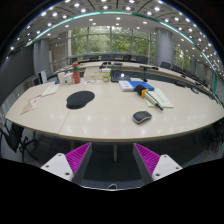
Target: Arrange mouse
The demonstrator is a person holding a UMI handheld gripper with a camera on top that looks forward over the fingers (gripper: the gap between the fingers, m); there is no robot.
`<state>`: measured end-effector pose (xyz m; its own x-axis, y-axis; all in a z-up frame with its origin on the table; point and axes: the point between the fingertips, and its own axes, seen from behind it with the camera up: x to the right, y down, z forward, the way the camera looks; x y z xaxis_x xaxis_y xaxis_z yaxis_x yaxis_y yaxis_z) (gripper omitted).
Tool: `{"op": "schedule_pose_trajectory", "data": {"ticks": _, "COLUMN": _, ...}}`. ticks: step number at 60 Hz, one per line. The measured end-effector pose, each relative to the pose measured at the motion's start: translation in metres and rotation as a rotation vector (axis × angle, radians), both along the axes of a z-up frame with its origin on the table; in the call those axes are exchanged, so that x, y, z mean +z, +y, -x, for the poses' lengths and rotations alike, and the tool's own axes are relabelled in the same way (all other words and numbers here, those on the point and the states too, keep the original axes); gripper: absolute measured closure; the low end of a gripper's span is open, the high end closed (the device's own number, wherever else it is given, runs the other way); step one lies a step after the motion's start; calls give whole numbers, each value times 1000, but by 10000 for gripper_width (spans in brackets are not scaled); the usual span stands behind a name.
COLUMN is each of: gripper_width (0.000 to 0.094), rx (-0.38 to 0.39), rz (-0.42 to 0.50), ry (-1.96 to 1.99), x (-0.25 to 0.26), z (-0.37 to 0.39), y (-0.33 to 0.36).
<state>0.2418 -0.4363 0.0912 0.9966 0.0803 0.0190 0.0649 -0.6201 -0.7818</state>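
Note:
A dark grey mouse (142,117) lies on the pale table (100,120) near its front edge, ahead of my right finger. A dark oval mouse pad (80,99) lies further left on the table, well apart from the mouse. My gripper (113,158) is open and empty, held low in front of the table edge, with both magenta pads (78,156) spread wide. Nothing is between the fingers.
Papers and a book with a yellow-orange object (150,95) lie at the back right of the table. White papers (40,92) lie at the left. Bottles and small items (72,72) stand at the back. Office chairs and desks fill the room beyond.

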Motion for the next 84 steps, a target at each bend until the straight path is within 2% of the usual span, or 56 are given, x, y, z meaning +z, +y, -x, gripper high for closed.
{"op": "schedule_pose_trajectory", "data": {"ticks": 14, "gripper_width": 84, "rx": -56, "rz": -49, "ry": -29, "x": -37, "z": -83, "y": 105}}
{"op": "schedule_pose_trajectory", "data": {"ticks": 24, "gripper_width": 87, "rx": -81, "rz": -31, "ry": 14, "x": -70, "z": -111, "y": 167}}
{"op": "schedule_pose_trajectory", "data": {"ticks": 37, "gripper_width": 85, "rx": -82, "rz": 16, "ry": 80, "x": -98, "z": -116, "y": 210}}
{"op": "schedule_pose_trajectory", "data": {"ticks": 56, "gripper_width": 99, "rx": -69, "rz": 18, "ry": 101, "x": -98, "z": -109, "y": 264}}
{"op": "schedule_pose_trajectory", "data": {"ticks": 59, "gripper_width": 142, "rx": -66, "rz": 19, "ry": 81, "x": -100, "z": -109, "y": 270}}
{"op": "schedule_pose_trajectory", "data": {"ticks": 63, "gripper_width": 250, "rx": -68, "rz": 20, "ry": 33, "x": -101, "z": -113, "y": 274}}
{"op": "schedule_pose_trajectory", "data": {"ticks": 66, "gripper_width": 350, "rx": -75, "rz": 21, "ry": 1, "x": -104, "z": -119, "y": 277}}
{"op": "schedule_pose_trajectory", "data": {"ticks": 68, "gripper_width": 450, "rx": -80, "rz": 19, "ry": -14, "x": -105, "z": -122, "y": 279}}
{"op": "schedule_pose_trajectory", "data": {"ticks": 84, "gripper_width": 585, "rx": -84, "rz": 59, "ry": -3, "x": -105, "z": -122, "y": 275}}
